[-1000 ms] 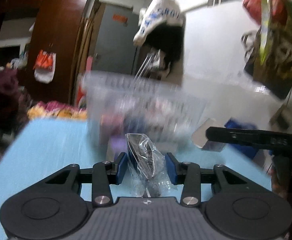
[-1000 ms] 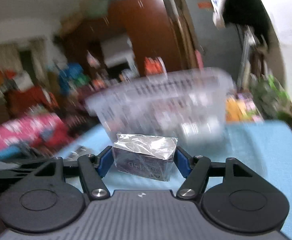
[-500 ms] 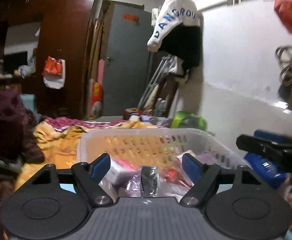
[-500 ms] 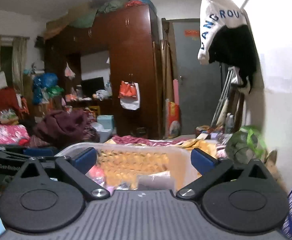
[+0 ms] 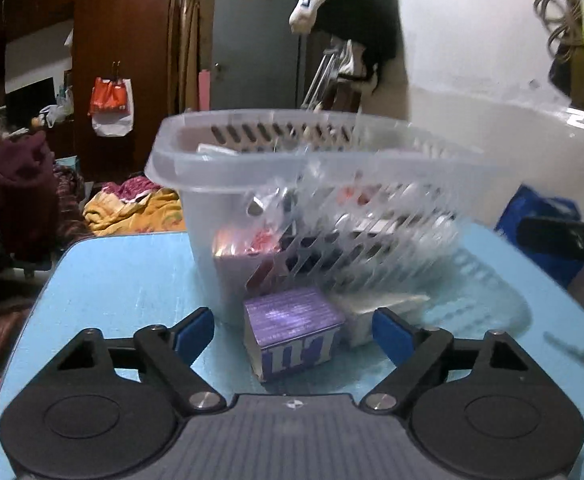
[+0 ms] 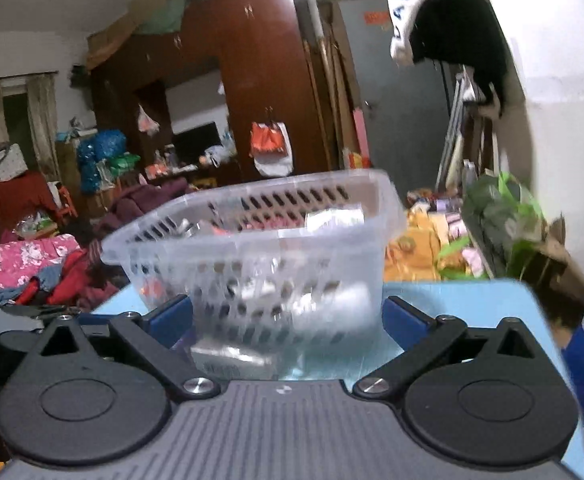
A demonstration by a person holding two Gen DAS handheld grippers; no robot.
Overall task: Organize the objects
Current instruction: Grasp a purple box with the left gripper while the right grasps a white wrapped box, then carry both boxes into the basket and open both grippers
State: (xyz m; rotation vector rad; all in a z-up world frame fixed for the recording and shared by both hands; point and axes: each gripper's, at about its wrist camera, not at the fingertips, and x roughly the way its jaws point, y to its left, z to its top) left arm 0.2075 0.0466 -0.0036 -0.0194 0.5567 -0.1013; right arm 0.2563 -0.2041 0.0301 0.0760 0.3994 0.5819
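Both released, the left tongs are straddling a small purple cardboard box, risking nudging it sideways against the translucent slotted plastic basket beyond, while the right tongs are hovering.

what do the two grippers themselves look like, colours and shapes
The left gripper and right gripper look alike: matte black linkage arms with silver pivot screws, two round black discs at the sides, and a ribbed grey centre plate with a small white logo. Each finger ends in a blue pad. No cables or sleeves show.
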